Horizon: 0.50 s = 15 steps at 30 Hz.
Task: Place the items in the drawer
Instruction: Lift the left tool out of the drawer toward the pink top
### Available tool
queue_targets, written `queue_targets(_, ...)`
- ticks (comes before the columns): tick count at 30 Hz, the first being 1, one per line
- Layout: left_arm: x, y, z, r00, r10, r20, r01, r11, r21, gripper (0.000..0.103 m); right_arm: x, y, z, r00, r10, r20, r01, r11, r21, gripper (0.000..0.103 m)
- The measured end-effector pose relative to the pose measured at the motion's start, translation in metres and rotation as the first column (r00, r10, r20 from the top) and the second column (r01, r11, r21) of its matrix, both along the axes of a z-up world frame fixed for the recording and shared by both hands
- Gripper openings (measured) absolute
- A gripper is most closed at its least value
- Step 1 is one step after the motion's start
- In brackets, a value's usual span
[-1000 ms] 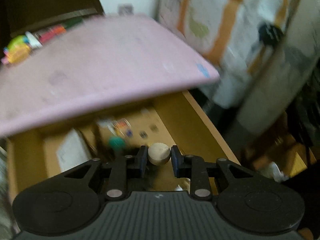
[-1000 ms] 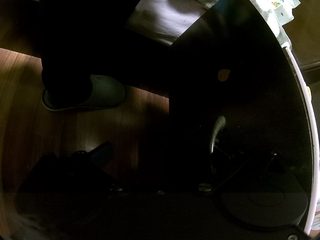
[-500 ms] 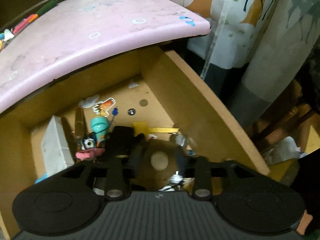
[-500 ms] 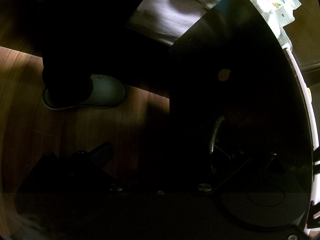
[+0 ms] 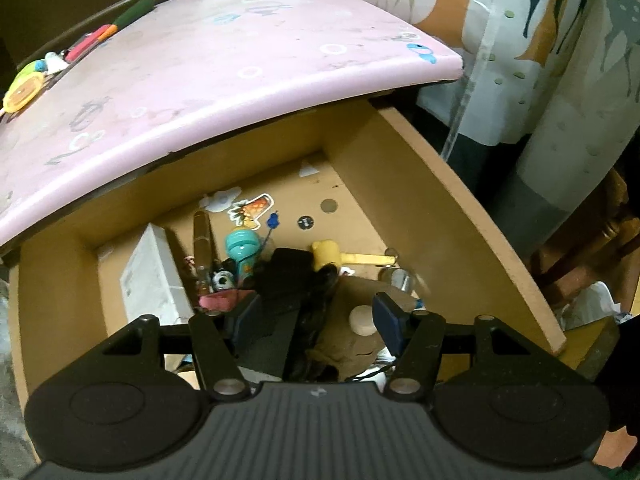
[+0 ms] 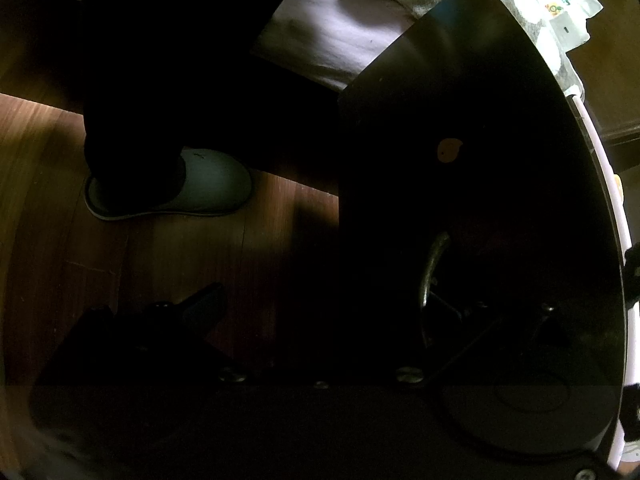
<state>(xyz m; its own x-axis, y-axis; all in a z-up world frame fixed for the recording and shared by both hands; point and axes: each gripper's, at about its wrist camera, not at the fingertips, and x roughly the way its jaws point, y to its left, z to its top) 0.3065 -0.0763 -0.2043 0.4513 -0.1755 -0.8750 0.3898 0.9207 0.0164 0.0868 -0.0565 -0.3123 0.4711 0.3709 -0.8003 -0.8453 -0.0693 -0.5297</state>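
Since a second ago the left gripper (image 5: 316,318) has spread its fingers and let go of the round wooden knob (image 5: 362,319), which now lies loose in the open drawer (image 5: 448,216), just inside the right finger. Small, light, stiff and smooth, it may roll; pinch across its flat sides. Only the right view shows the right gripper (image 6: 320,304) by the handle (image 6: 430,276); too dark to judge its fingers.

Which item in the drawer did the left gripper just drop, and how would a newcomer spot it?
Start at the open wooden drawer under the pink tabletop. Near its front, between the open fingers of the left gripper, a small round wooden disc lies on brown fabric. It is the only plain pale beige piece; the toys around it are brightly coloured.
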Motion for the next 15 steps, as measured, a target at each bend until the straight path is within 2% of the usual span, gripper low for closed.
queue_targets(15, 0.005, 0.023, 0.025, 0.999, 0.039, 0.027, -0.040, 0.999, 0.024, 0.060, -0.003, 0.001, -0.001, 1.000, -0.003, 0.007, 0.003, 1.000, 0.003, 0.103)
